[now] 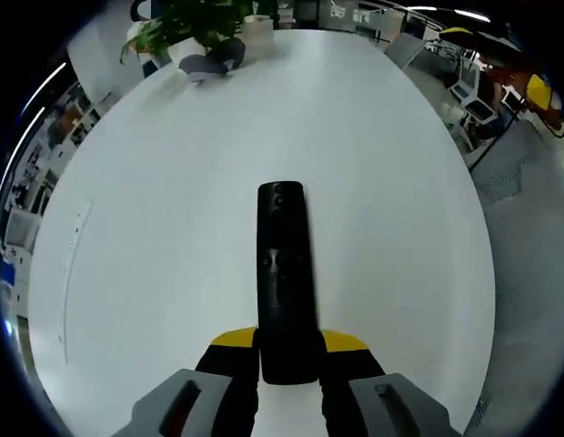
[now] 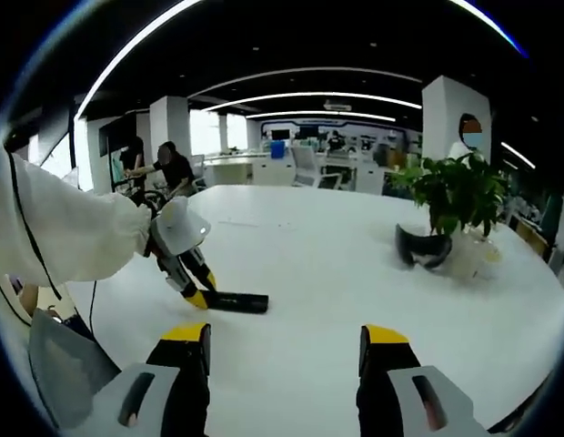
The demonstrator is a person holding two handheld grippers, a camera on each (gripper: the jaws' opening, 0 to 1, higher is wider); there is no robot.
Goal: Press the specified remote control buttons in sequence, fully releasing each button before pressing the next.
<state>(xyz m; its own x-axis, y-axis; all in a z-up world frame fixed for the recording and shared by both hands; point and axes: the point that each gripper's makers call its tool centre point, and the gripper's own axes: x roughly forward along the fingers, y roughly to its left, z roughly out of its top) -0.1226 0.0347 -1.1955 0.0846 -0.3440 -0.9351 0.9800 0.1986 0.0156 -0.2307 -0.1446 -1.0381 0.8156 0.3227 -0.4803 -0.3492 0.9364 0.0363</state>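
A black remote control (image 1: 284, 273) lies lengthwise on the white table (image 1: 173, 182), its near end clamped between the yellow-tipped jaws of my left gripper (image 1: 288, 350). Small buttons show along its top face. In the right gripper view the same remote (image 2: 236, 301) lies flat on the table, with the left gripper (image 2: 198, 289) on its end, held by a white-sleeved arm (image 2: 64, 232). My right gripper (image 2: 287, 350) hovers above the table nearer me, its jaws wide apart with nothing between them.
A potted green plant (image 2: 455, 196) and a dark headset-like object (image 2: 423, 246) stand at the table's far side; the plant (image 1: 196, 23) and the dark object (image 1: 214, 62) also appear in the left gripper view. People sit at desks (image 2: 164, 164) in the background. Office chairs (image 1: 473, 100) stand beyond the table edge.
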